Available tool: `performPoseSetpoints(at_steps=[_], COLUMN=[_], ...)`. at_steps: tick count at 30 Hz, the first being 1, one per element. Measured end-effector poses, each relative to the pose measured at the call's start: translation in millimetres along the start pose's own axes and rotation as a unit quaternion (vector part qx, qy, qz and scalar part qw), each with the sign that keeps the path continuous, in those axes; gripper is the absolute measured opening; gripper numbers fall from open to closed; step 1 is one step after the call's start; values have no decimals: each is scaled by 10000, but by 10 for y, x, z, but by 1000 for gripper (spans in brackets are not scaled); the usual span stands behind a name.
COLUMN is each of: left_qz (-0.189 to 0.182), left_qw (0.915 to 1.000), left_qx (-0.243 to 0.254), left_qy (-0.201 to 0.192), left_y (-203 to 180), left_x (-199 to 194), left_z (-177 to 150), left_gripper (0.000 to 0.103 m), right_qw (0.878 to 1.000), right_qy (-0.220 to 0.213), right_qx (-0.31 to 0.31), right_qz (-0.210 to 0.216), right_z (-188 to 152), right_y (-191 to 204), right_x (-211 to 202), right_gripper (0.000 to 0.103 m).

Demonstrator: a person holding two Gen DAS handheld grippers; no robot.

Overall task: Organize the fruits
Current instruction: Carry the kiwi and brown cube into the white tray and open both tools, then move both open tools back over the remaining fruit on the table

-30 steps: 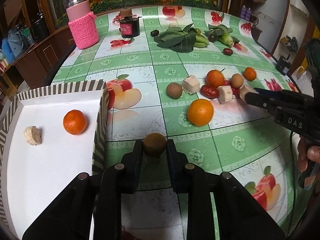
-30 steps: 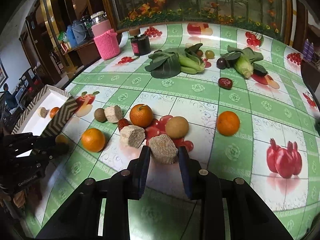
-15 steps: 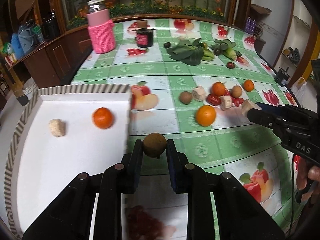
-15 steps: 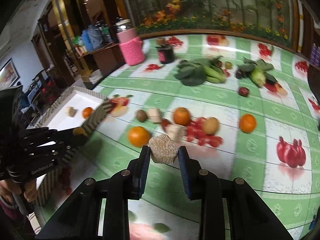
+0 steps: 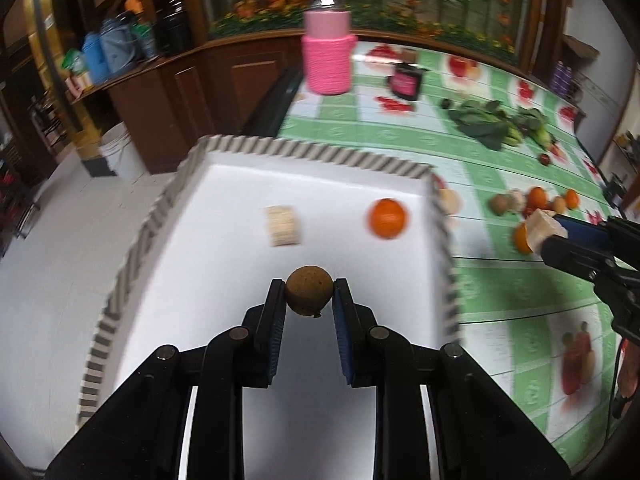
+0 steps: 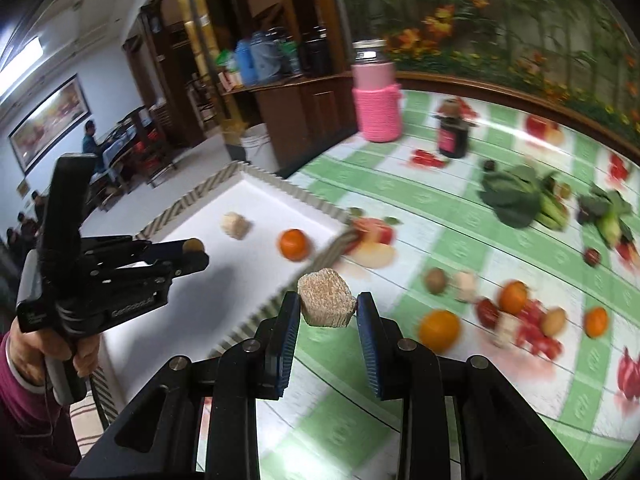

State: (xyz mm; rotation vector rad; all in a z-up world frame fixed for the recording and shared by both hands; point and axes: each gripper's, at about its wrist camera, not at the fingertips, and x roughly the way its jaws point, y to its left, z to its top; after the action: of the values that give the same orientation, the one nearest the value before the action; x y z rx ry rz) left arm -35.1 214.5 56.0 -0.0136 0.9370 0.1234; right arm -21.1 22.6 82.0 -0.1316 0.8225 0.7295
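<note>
Left gripper (image 5: pixel 309 294) clamped on a small round brown fruit (image 5: pixel 308 295), held above the near part of a white tray (image 5: pixel 224 264); right gripper (image 6: pixel 327 307) clamped on a tan, rough-cut chunk (image 6: pixel 326 298), held over the tablecloth just beside the tray's striped right wall.

Judging by looks: brown fruit light, firm, matte-skinned, unlikely to slip but free to roll once let go; best pinched across its middle, as now. Chunk light, stiff, grainy and faceted, possibly crumbly at the edges; best taken on 2 flat opposite faces. Neither likely to be harmed by a short drop onto the tray floor.

Already lying in the tray: 1 orange (image 5: pixel 387 218) near the right wall and 1 pale chunk (image 5: pixel 283 225) toward the middle, apart from each other. Still on the table past the tray's right wall: a cluster of oranges, brown fruits, pale chunks and red fruits (image 6: pixel 516 312).

Glossy green-and-white tablecloth (image 6: pixel 436 208) with printed fruit, probably slick under anything round. Toward the far edge: leafy greens (image 6: pixel 516 196), a dark jar (image 6: pixel 452 138), a pink knit-covered jar (image 6: pixel 378 104). Beyond: dark wooden cabinets, a floral wall panel, pale floor, seated people far off at left.
</note>
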Motion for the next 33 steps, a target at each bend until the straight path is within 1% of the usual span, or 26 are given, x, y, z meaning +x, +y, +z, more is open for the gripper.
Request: performPoseSetpoints(at_steps=[6, 11, 16, 20, 23, 25, 26, 27, 28, 29, 31, 33], left_qz=[195, 184, 235, 201, 292, 314, 339, 346, 327, 313, 354, 366], left_qw=[9995, 9988, 9984, 9974, 9970, 9968, 9966, 9964, 9964, 9963, 9961, 9961], left_qx=[-220, -361, -392, -505, -535, -532, -546, -569, -593, -612, -625, -618], left_qy=[109, 259, 326, 478, 486, 499, 513, 518, 507, 512, 519, 507], left_y=[316, 450, 505, 545, 552, 551, 549, 552, 557, 562, 570, 562], left_x=[132, 240, 269, 332, 331, 332, 335, 338, 337, 337, 335, 324], left_z=[-29, -47, -50, -48, -42, -41, -44, -49, -55, -63, -75, -82], left_gripper=[21, 21, 21, 21, 22, 32, 52, 68, 71, 71, 71, 71], right_qw=[9989, 9966, 9939, 9926, 9915, 9914, 9915, 9921, 9926, 9929, 9938, 9943], right_qy=[244, 495, 778, 872, 931, 914, 918, 906, 872, 848, 777, 714], right_qx=[-332, -576, -756, -846, -903, -939, -917, -869, -837, -824, -791, -786], right_qz=[221, 316, 205, 82, 65, 15, 35, 82, 105, 101, 126, 100], right_z=[133, 206, 217, 184, 160, 164, 170, 170, 166, 171, 175, 176], right_y=[339, 537, 630, 663, 675, 683, 676, 664, 654, 649, 645, 642], right_x=[337, 658, 975, 1082, 1137, 1137, 1136, 1124, 1097, 1075, 1001, 933], right_gripper=[30, 30, 30, 30, 31, 32, 33, 34, 36, 37, 45, 46])
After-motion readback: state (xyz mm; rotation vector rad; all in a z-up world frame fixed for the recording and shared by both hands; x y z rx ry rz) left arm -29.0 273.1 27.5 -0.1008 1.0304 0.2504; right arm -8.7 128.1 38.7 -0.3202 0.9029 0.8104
